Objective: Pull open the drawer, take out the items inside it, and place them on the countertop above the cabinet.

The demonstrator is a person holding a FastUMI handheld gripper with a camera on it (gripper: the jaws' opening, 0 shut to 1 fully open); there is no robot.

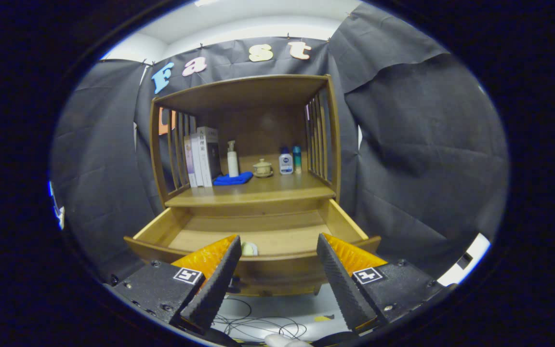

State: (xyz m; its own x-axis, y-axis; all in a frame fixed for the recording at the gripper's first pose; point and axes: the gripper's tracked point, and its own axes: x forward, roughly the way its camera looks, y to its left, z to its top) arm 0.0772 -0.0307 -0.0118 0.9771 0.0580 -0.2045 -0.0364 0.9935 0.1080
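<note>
My gripper (277,250) hangs with its jaws spread wide apart, nothing between the fingers (212,284) but air and the drawer front. The drawer (258,233) stands pulled out toward me at twelve o'clock, its front rail (277,262) running across just beyond my fingertips. Its side walls flare out at ten and two o'clock, leaving a broad open floor of bare wood between them. One small pale item (249,248) sits inside, tucked against the inner face of the front rail, just past my left fingertip at about eleven o'clock; most of it is hidden by the rail, so I cannot tell what it is.

Above the drawer, the countertop (258,190) stretches back under the cabinet's roof. Its front strip is bare. Farther back, at twelve o'clock, stand books (203,156) against the left slats, then a white pump bottle (232,159), a blue cloth (232,179) lying flat, a small lidded cup (262,168), and two small bottles (290,160) near the right slats (318,140). Slatted sides close in both ends of the counter.

Below me, at six o'clock, thin cables (258,325) loop on the pale floor.
</note>
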